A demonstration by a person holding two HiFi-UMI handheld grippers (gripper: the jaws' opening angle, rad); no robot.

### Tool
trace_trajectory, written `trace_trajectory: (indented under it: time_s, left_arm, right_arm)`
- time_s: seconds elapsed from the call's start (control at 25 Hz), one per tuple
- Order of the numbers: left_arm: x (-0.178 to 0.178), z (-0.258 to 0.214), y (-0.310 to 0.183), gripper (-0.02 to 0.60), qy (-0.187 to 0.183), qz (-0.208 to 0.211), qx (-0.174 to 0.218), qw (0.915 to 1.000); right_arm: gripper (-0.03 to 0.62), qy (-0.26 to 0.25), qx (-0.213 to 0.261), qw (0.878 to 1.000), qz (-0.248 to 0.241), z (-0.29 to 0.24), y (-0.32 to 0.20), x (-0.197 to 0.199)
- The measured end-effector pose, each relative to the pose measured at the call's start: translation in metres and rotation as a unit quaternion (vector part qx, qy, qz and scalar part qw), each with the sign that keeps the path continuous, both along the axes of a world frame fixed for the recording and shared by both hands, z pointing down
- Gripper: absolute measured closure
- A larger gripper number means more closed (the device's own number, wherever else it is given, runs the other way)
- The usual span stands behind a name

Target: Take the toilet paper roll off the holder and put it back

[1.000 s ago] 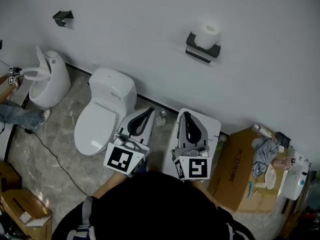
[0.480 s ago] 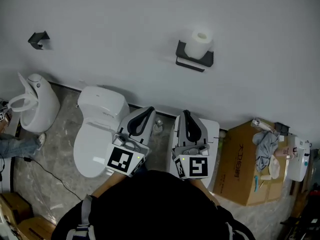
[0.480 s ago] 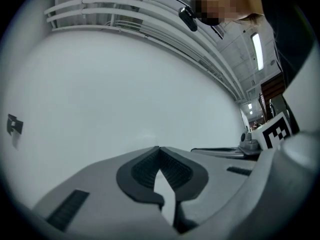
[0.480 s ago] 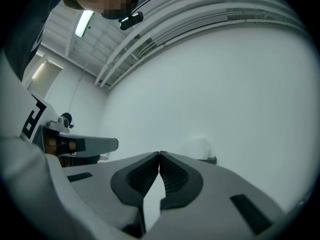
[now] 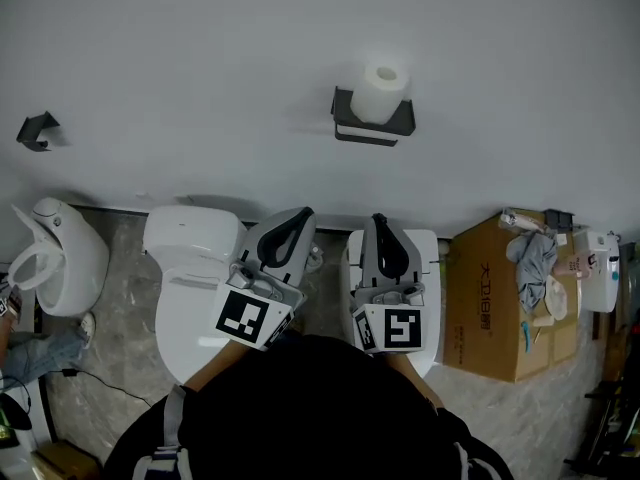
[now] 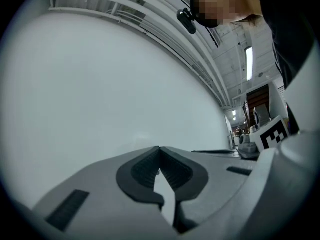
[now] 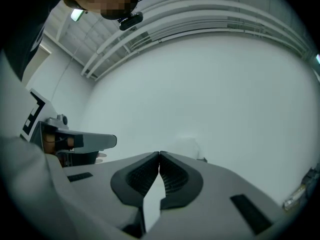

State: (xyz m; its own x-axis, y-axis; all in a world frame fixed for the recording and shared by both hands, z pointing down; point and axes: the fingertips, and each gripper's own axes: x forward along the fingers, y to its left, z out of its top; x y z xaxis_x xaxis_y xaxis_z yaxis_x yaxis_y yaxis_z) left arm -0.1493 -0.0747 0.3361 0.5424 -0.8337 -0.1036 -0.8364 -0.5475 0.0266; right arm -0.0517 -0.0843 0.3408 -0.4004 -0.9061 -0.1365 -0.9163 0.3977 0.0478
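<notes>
The toilet paper roll [image 5: 381, 91] sits on the black holder [image 5: 372, 128], up on the white wall. Both grippers are lower down, well apart from it, and point at the wall. The left gripper [image 5: 298, 216] has its jaws pressed together with nothing in them. The right gripper [image 5: 378, 220] is the same, jaws tight together and empty. A white toilet [image 5: 185, 258] is under the left gripper. A brown box [image 5: 490, 298] sits on the floor at the right.

A white toilet [image 5: 190, 268] stands just left of the left claw [image 5: 298, 216]. Right of the right claw [image 5: 377, 220] stands a cardboard box [image 5: 495, 308] with a grey cloth [image 5: 533, 263] on top.
</notes>
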Motion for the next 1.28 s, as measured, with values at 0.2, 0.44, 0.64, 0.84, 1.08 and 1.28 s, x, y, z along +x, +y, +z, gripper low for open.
trace_trajectory:
  time_s: [0.2, 0.44, 0.64, 0.84, 1.08, 1.28]
  left_arm:
    - [-0.002, 0.003, -0.01, 0.575, -0.001, 0.033, -0.012, 0.9994]
    - [-0.003, 0.0, -0.025, 0.575, 0.009, 0.056, 0.006, 0.9984]
    - [0.004, 0.005, -0.045, 0.575, -0.004, 0.06, -0.011, 0.9981]
    - [0.019, 0.004, -0.069, 0.364, 0.0, 0.063, -0.025, 0.9977]
    - [0.035, 0.0, -0.104, 0.333, -0.002, 0.054, -0.017, 0.9984]
    - [0.047, 0.0, -0.133, 0.309, -0.004, 0.043, -0.014, 0.999]
  right_arm:
    - [0.571, 0.01, 0.007, 0.999, 0.031, -0.001, -0.003, 0.0]
    - [0.571, 0.012, -0.001, 0.999, 0.05, 0.0, -0.013, -0.002]
    - [0.571, 0.014, 0.004, 0.998, 0.053, -0.004, -0.032, 0.001]
    - [0.571, 0.013, 0.005, 0.999, 0.047, -0.006, -0.056, 0.006]
    - [0.571, 0.011, 0.011, 0.999, 0.037, -0.008, -0.089, 0.02]
    - [0.571, 0.01, 0.007, 0.999, 0.033, -0.005, -0.118, 0.034]
